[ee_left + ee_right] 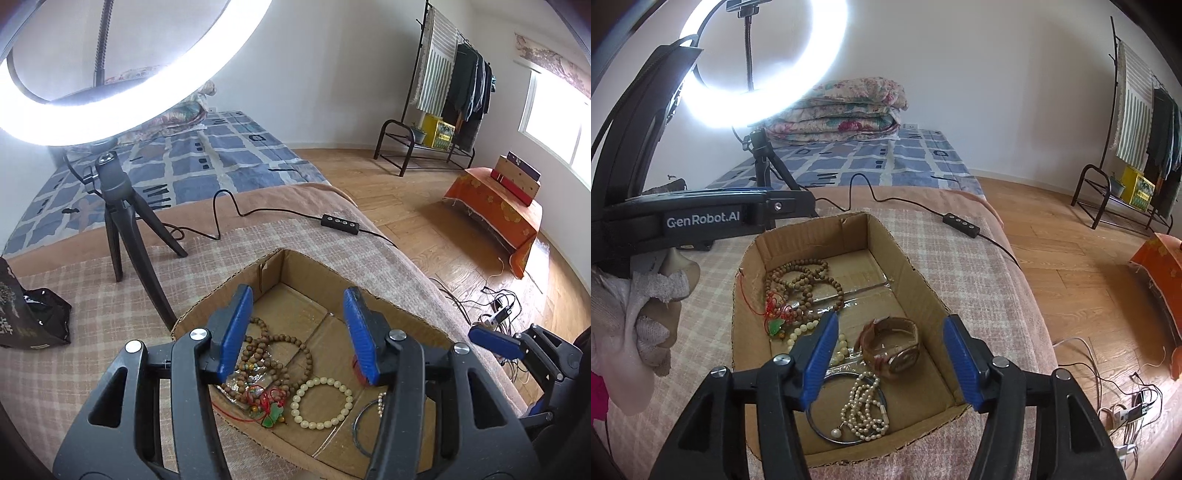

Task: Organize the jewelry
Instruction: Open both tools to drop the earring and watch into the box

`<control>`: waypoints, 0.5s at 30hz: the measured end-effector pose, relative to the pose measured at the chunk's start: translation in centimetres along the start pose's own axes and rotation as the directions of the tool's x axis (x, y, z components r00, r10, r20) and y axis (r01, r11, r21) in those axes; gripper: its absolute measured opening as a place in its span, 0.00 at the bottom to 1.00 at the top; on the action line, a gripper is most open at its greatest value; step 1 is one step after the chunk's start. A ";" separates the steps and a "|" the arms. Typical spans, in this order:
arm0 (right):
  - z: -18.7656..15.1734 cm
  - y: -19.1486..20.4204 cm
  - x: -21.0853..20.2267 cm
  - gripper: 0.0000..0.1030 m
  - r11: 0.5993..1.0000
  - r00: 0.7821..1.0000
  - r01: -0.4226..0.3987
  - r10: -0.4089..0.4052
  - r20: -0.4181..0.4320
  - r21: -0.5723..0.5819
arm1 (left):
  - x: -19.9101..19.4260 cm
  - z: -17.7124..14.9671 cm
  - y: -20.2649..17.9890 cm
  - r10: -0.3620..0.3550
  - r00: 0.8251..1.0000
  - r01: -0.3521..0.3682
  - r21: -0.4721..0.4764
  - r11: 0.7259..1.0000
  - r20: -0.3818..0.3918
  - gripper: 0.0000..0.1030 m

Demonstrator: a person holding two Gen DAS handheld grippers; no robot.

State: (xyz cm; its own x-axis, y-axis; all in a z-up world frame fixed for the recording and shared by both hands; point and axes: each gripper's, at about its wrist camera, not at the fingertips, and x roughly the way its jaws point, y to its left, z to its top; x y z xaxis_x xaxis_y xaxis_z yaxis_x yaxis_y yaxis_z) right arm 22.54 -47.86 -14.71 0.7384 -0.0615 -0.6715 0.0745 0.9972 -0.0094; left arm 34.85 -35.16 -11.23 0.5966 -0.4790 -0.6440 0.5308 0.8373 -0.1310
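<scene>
A shallow cardboard box [923, 291] [306, 266] on the bed holds the jewelry. Inside lie brown wooden bead strings [801, 280] [273, 354], a red cord with a green pendant [775, 325] [271, 415], a cream bead bracelet [321, 402] [801, 330], a pearl strand [864, 402], a dark bangle [846, 439] [356, 424] and a brown-strapped watch [894, 345]. My left gripper [297, 332] is open and empty above the box's left part. My right gripper [892, 360] is open and empty above the watch and pearls.
A ring light [764, 62] on a black tripod [122, 214] stands behind the box, its cable and remote [340, 223] across the checked blanket [960, 258]. A black bag [29, 314] lies left. The bed edge drops to wooden floor [1089, 288] on the right.
</scene>
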 end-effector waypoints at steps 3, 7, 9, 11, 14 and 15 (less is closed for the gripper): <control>0.2 -0.1 -0.7 0.75 1.000 1.000 0.016 -0.016 0.012 0.008 | -1.0 0.1 0.1 0.008 1.000 -0.008 0.005 1.000 0.003 0.51; 0.5 0.0 -2.2 0.88 0.998 0.998 0.054 -0.055 0.037 0.024 | -3.0 0.4 0.3 0.021 1.000 -0.021 0.004 1.000 0.019 0.52; 0.7 0.0 -3.0 0.90 0.997 0.997 0.061 -0.063 0.043 0.039 | -4.2 0.5 0.5 0.029 0.999 -0.029 0.003 1.000 0.031 0.57; 0.8 0.1 -3.8 0.97 0.997 0.996 0.064 -0.067 0.050 0.052 | -5.6 0.6 0.7 0.037 0.998 -0.037 0.000 0.999 0.046 0.60; 1.0 0.5 -5.0 0.99 0.996 0.996 0.072 -0.075 0.056 0.056 | -7.3 0.7 1.0 0.047 0.997 -0.047 -0.001 0.999 0.057 0.60; 1.1 0.7 -5.4 1.00 0.995 0.995 0.080 -0.083 0.057 0.053 | -7.8 0.6 1.1 0.049 0.997 -0.049 0.000 0.999 0.058 0.60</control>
State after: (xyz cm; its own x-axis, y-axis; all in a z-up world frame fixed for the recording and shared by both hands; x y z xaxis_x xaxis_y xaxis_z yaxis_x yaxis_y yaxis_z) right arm 19.36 -46.84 -10.31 0.7670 -0.1466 -0.6247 0.1692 0.9853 -0.0235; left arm 31.17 -30.69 -5.89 0.6561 -0.4518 -0.6045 0.5005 0.8600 -0.0995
